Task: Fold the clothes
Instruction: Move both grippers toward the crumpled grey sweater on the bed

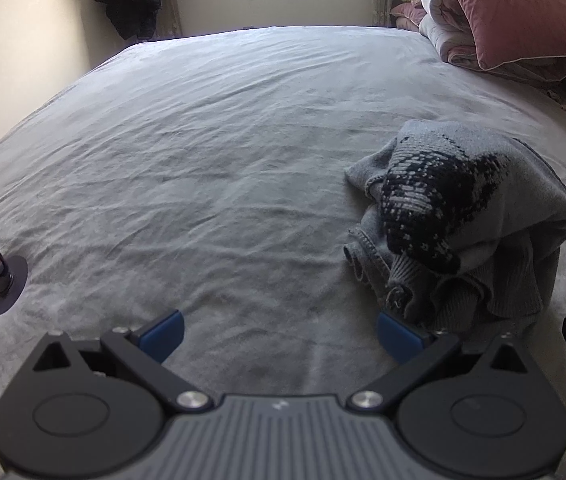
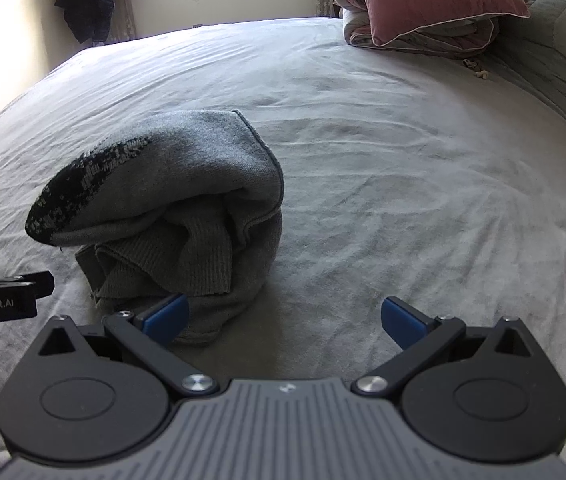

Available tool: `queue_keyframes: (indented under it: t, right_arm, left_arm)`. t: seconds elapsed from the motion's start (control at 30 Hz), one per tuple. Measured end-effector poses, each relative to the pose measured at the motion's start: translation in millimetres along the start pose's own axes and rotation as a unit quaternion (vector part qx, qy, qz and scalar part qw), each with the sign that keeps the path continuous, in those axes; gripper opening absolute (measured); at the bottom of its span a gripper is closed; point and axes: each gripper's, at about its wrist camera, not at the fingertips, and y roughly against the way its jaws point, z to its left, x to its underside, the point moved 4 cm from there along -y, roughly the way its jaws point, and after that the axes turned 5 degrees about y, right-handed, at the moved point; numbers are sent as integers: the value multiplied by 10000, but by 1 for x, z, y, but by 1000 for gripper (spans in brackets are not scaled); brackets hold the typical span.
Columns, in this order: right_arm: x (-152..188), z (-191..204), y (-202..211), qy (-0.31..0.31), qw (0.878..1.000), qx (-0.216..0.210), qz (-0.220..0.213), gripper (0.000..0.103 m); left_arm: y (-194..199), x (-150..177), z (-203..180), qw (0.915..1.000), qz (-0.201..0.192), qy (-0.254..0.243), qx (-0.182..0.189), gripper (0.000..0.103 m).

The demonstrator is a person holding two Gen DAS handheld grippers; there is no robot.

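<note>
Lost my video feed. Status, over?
Left gripper open, empty. Right gripper open, empty. Sweater heaped on bed, unfolded, between both grippers. Nothing blocking.

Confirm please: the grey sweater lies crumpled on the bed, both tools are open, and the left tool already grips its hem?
Not quite. In the left wrist view the left tool is open and grips nothing; the grey sweater lies beside its right finger. The rest holds: crumpled on the bed, right tool open too.
</note>
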Motion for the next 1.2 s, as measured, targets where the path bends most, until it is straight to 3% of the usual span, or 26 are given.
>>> queue_keyframes:
  t: [0.47,0.67,1.1,1.2]
  right_arm:
    - [12,6,-22,120,9983,-48,562,103]
    - [24,13,-38,353,9948,-8,953,103]
    - [37,21,-27,621,9971,157,417,103]
    - [31,29,-20,781,9961,-90,399,103]
  left_arm:
    - [-29,26,1,9979,491,-428,-60,103]
    - [-33,30,4,9984,443,-357,75,103]
    - [-28,29,15,9976,275,-300,559,103]
    - [-24,23,24,9967,267,-223,737,103]
